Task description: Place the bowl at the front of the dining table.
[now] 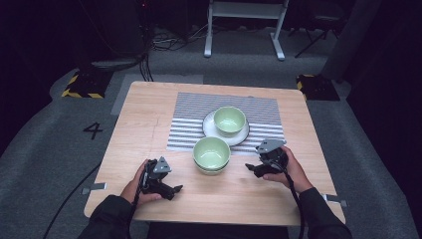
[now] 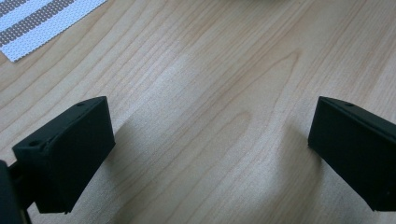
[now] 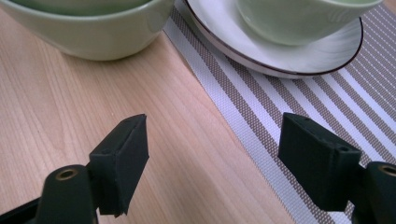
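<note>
Your right gripper [image 1: 253, 168] rests low over the wooden table [image 1: 149, 107] with its jaws spread wide and nothing between them, pointing at the near green bowl [image 1: 211, 153], which sits at the front edge of the striped placemat [image 1: 189, 112]. Your left gripper [image 1: 175, 190] lies on the other side of that bowl, well apart from it, jaws likewise apart and empty over bare wood.

Nothing is gripped yet, so the handling of the crockery looks barely begun. The near bowl appears to sit inside a second one, though from the high view the double rim is too small to be sure. Behind it, a far green bowl [image 1: 229, 120] stands upright on a white plate [image 1: 210, 125] in the middle of the placemat. By the look of it, the reach, the grip and whatever moving or stacking follows are all still ahead of you.

The high view gives the whole layout: both hands, both bowls, the mat. The right gripper view adds detail the overhead cannot: the plate has a thin dark rim, and the near bowl's base meets wood just beside the mat's edge. The left gripper view shows bare wood grain between your jaws, with a corner of the placemat at upper left.
</note>
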### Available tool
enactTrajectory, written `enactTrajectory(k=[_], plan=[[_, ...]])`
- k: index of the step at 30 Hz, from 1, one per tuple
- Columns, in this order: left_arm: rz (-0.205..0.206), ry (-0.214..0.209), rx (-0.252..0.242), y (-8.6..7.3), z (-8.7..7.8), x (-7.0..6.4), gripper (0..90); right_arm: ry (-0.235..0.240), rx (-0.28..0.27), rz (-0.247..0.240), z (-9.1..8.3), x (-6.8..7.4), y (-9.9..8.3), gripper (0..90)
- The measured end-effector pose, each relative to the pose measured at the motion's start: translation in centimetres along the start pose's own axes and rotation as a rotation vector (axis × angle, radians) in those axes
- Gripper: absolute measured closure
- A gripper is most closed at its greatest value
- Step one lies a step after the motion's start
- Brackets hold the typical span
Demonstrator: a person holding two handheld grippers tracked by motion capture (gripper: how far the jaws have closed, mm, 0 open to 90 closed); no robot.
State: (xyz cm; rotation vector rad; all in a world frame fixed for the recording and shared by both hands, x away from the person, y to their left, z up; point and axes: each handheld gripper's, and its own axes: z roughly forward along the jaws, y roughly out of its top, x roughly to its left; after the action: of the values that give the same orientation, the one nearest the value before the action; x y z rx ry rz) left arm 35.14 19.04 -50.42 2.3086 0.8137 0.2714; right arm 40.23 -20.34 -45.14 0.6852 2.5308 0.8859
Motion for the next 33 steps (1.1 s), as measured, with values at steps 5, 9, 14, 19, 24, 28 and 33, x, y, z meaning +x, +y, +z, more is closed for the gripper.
enactTrajectory(k=[5, 9, 14, 19, 24, 28, 33], plan=[[0.000, 0.000, 0.000, 0.0, 0.0, 0.0, 0.3, -0.009, 0.008, 0.001, -0.2, 0.2, -0.9, 24.8], [0.001, 0.000, 0.000, 0.0, 0.0, 0.0, 0.3, -0.018, 0.015, 0.003, -0.3, 0.4, -1.6, 24.8], [0.000, 0.000, 0.000, 0.0, 0.0, 0.0, 0.3, -0.034, 0.030, -0.011, -0.6, 0.6, -2.6, 24.8], [0.000, 0.000, 0.000, 0.0, 0.0, 0.0, 0.3, -0.040, 0.036, 0.001, -0.9, 0.7, -3.5, 24.8], [-0.001, 0.001, 0.000, 0.0, 0.0, 0.0, 0.3, -0.047, 0.038, 0.012, -1.2, 0.7, -4.6, 24.8], [-0.003, 0.001, 0.000, 0.0, 0.0, 0.0, 0.3, -0.053, 0.044, 0.013, -1.5, 0.8, -5.3, 24.7], [-0.007, 0.003, 0.001, 0.0, 0.0, 0.0, 0.3, -0.056, 0.048, 0.020, -1.9, 0.7, -6.0, 24.5]])
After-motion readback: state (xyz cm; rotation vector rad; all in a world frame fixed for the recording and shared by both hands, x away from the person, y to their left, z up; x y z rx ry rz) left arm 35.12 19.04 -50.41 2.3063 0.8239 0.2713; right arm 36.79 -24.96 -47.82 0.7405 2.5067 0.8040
